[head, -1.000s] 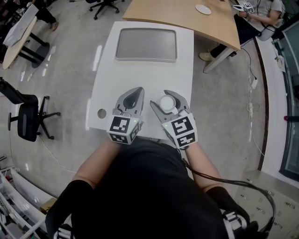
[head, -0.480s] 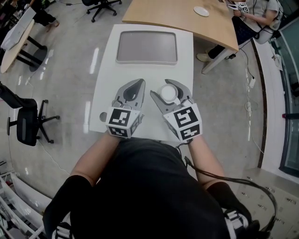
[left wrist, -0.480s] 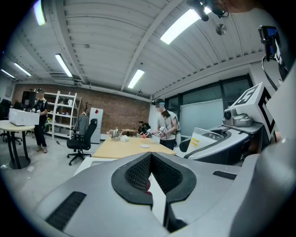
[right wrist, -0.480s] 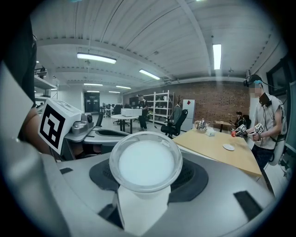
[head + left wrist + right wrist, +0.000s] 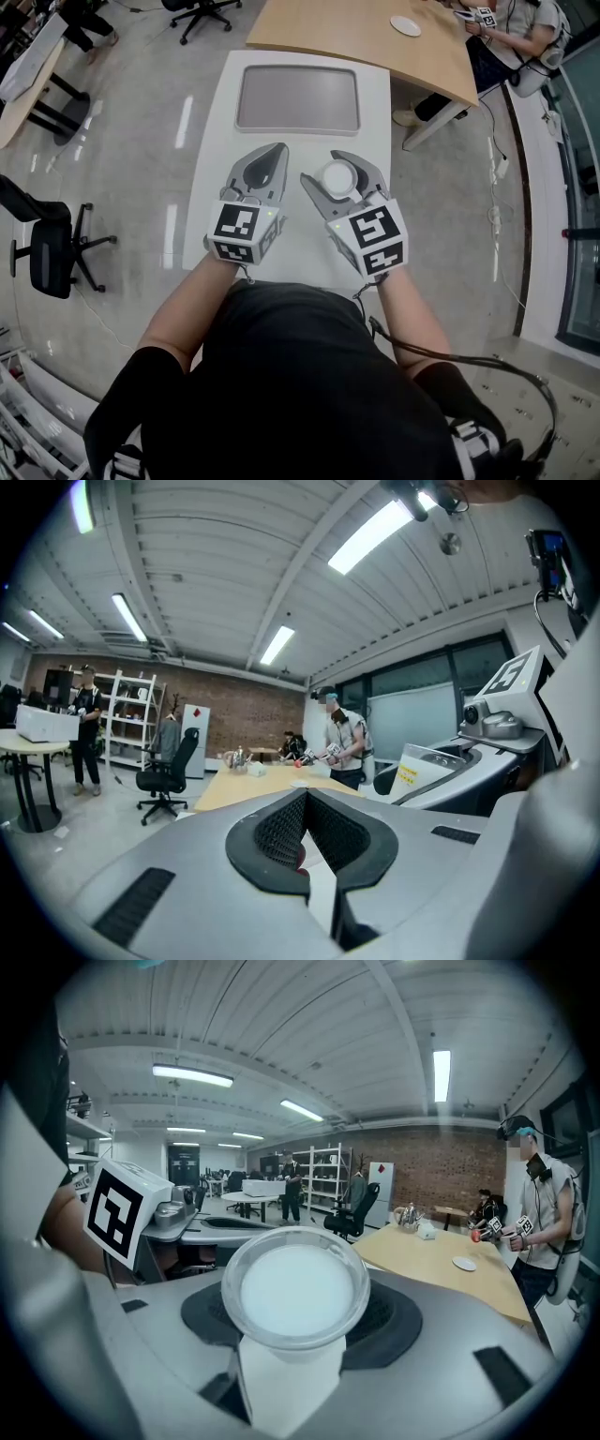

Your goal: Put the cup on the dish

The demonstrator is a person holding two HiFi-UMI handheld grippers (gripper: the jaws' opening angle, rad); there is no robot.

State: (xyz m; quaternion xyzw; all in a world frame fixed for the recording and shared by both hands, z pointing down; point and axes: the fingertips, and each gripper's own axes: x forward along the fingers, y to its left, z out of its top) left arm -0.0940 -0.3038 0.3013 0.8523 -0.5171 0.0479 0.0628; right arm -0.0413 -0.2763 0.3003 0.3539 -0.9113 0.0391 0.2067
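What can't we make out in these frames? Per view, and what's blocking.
- Cup base: head view, hidden by the right gripper's jaws. Whether it is lifted or resting on the white table, cannot tell.
- Small white dish on the wooden table: head view, too small to judge its depth.
- White table's near edge: head view, covered by the left gripper, the right gripper and the person's body.

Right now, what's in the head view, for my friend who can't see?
The right gripper holds a white cup at the near part of a white table; an empty gray dish lies at the far end. The left gripper, shut and empty, is alongside.
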